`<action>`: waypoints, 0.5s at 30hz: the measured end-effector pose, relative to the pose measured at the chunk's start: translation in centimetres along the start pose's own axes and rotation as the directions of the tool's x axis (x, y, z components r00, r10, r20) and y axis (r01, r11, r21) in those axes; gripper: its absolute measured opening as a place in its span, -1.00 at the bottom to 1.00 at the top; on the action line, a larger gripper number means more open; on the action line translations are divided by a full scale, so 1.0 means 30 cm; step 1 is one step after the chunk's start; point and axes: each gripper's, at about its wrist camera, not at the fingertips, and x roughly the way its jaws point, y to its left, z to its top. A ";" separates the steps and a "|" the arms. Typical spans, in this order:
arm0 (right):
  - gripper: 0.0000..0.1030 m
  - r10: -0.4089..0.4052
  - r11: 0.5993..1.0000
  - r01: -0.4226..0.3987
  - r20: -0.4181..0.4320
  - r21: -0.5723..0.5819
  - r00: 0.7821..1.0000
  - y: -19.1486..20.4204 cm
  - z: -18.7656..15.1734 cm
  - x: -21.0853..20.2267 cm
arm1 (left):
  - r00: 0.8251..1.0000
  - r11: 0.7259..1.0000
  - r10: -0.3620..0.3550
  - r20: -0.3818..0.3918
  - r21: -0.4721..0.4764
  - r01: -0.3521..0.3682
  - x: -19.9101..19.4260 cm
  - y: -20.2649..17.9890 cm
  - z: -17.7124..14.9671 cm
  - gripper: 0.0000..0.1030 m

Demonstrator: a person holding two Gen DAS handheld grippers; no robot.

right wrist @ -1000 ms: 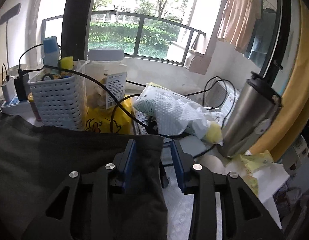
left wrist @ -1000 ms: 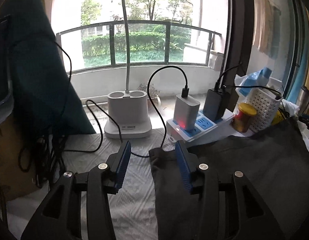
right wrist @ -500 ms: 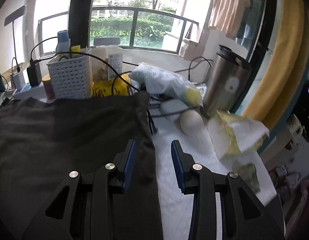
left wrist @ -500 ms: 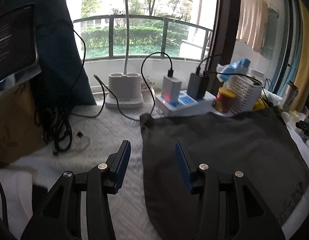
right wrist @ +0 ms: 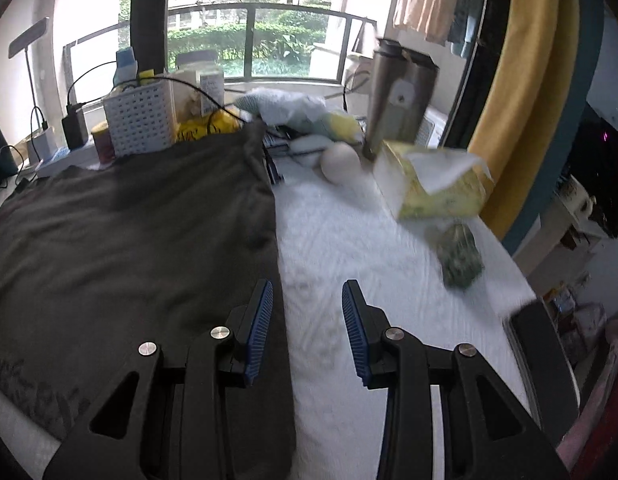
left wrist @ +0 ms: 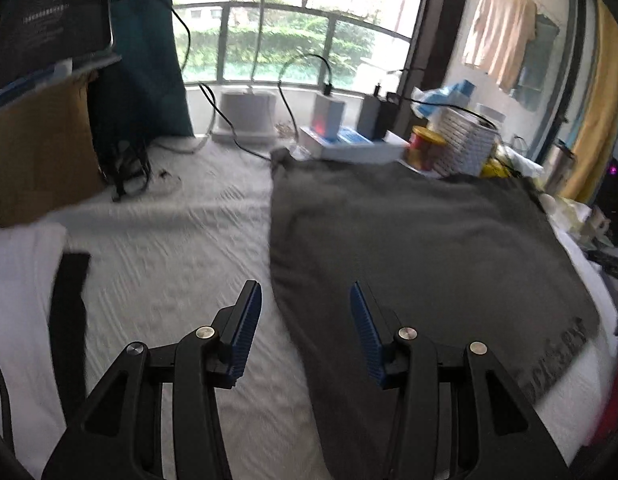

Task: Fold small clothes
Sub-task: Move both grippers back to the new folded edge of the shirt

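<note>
Showing the dark grey garment (left wrist: 421,248) spread flat on the white-covered bench (left wrist: 169,248), each tool, left (left wrist: 305,322) and right (right wrist: 307,316), gaping empty astride a side hem (neither gripping), so closing may pinch the cover too.

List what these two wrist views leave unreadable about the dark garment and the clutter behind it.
- Dark garment: near hem hidden under the left gripper in the left wrist view; its print is blurred, lettering unreadable.
- Same garment, right wrist view: left part cut by the frame edge.
- White basket: contents too small and blurred.
- Green object: blur hides what it is.
</note>
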 end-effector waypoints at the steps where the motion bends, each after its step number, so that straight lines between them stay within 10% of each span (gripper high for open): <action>1: -0.30 0.002 1.000 -0.002 -0.006 0.003 1.000 -0.003 -0.010 -0.002 | 1.000 1.000 -0.008 -0.003 0.000 0.008 -0.012 -0.001 -0.014 -0.05; 15: -0.30 0.043 0.997 -0.040 -0.054 0.062 0.998 -0.051 -0.189 -0.064 | 0.996 0.998 0.025 -0.083 0.062 -0.020 -0.152 -0.010 -0.171 -0.05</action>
